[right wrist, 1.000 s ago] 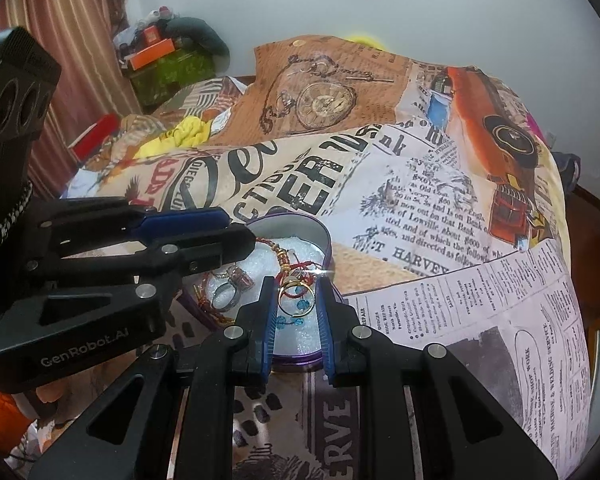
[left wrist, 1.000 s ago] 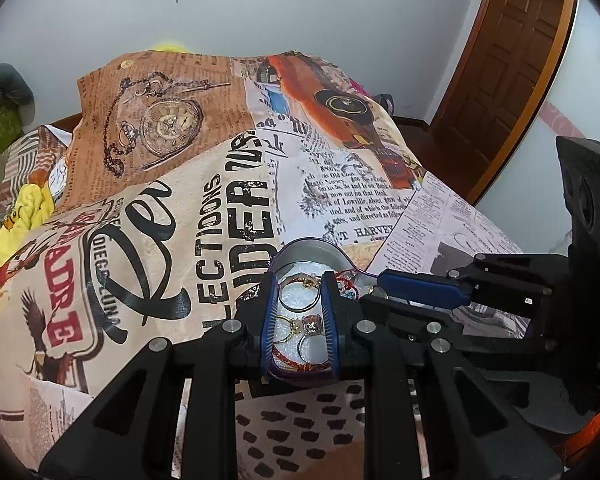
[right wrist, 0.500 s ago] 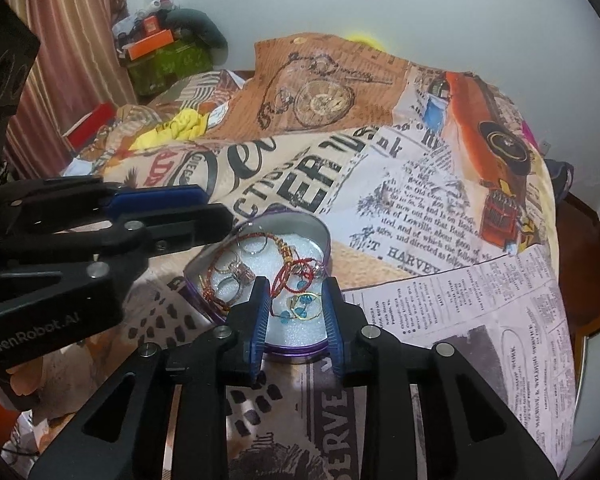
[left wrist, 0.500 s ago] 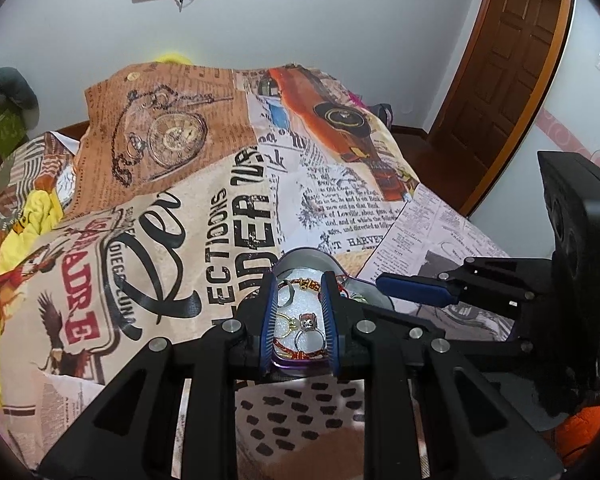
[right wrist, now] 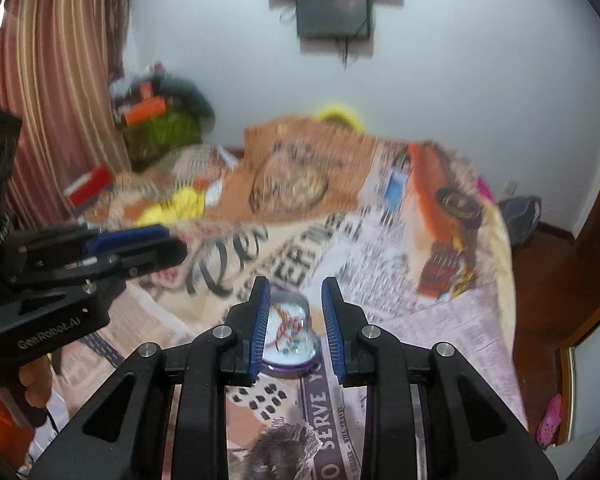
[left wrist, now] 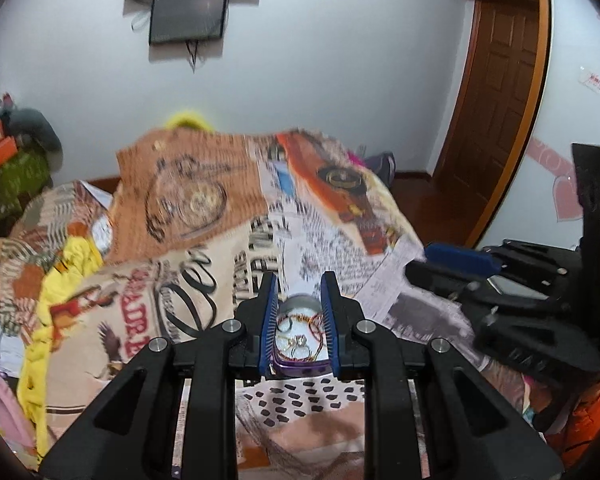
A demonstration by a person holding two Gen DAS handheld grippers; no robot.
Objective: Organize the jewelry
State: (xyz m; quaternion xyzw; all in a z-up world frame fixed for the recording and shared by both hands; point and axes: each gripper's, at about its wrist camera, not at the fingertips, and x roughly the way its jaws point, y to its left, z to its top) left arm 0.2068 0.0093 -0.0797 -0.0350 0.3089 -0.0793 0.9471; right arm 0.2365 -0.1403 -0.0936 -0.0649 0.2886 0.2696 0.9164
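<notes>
One newsprint bedspread (left wrist: 228, 248) covers the bed; white wall (left wrist: 340, 60), wooden door (left wrist: 496, 92).

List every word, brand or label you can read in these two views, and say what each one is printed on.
"GenRobot.AI": side of the left gripper.
"SERVE" and "WILL TRAVEL": newspaper-print bedspread, near edge, right wrist view.
"ADRE": partial red letters on the bedspread, left wrist view.
Large black headline letters and fine newsprint columns on the bedspread: too blurred to read.
Small wall sign beside the door: too small to read.
</notes>
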